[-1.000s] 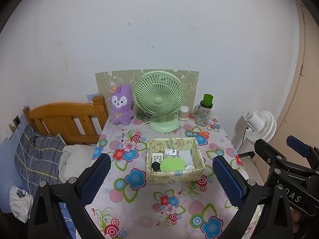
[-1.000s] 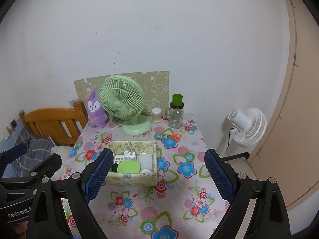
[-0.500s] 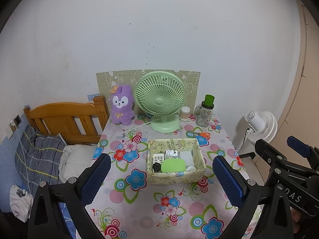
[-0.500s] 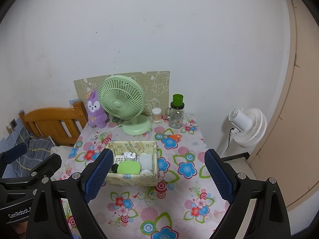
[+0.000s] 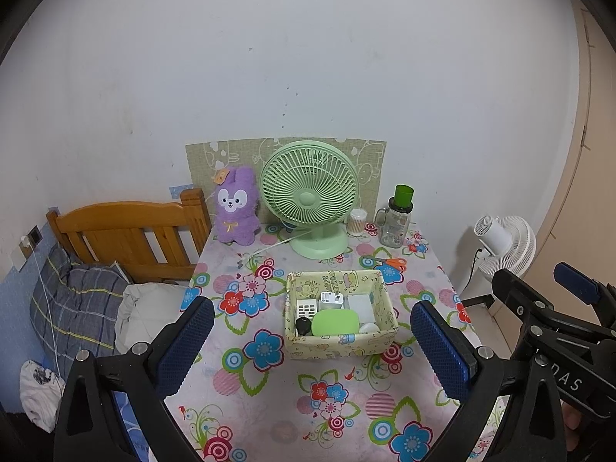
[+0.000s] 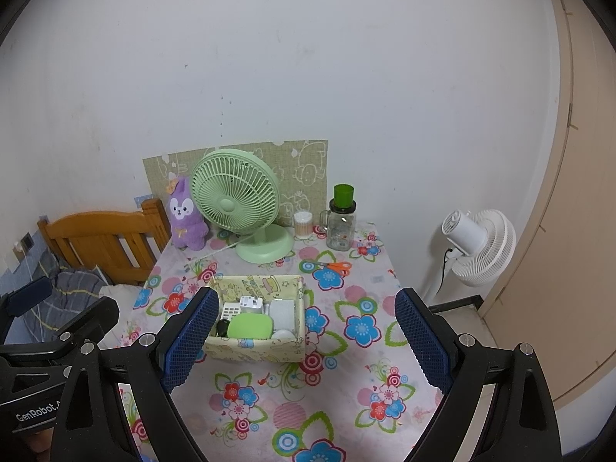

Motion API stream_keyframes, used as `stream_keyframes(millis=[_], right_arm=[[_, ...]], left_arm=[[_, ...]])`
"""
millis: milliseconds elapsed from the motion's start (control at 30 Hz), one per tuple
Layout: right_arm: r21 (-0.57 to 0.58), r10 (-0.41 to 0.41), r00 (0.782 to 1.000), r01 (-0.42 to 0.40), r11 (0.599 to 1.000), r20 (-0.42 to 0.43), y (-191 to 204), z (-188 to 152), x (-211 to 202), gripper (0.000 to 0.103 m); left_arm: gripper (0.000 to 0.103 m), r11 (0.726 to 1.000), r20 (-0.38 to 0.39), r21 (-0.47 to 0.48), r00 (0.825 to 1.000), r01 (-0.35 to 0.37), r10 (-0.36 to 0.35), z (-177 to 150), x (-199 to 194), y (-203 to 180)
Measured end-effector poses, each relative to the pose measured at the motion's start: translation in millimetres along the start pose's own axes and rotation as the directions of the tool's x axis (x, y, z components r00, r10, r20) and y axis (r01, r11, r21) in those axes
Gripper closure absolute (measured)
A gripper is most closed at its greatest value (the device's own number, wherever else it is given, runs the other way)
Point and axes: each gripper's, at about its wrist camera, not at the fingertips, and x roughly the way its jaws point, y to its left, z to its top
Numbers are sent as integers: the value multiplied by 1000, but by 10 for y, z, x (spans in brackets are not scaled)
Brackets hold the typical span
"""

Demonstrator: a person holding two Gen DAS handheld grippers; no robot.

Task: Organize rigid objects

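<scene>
Left wrist view: one box (image 5: 340, 342) is holding five small items at twelve o'clock; both tongs (image 5: 310, 344) (image 6: 304, 340) are gaping, empty.

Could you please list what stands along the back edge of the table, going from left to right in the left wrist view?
purple plush bunny → green desk fan → small jar of cotton swabs → glass bottle with a green cap
</scene>
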Motion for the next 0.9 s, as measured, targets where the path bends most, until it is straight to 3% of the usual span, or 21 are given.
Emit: stream_keyframes(millis=[900], right_arm=[[32, -4, 1000, 5, 999, -18, 27, -4, 63, 9]], left_arm=[[0, 1000, 3, 15, 1000, 5, -5, 54, 49, 39]])
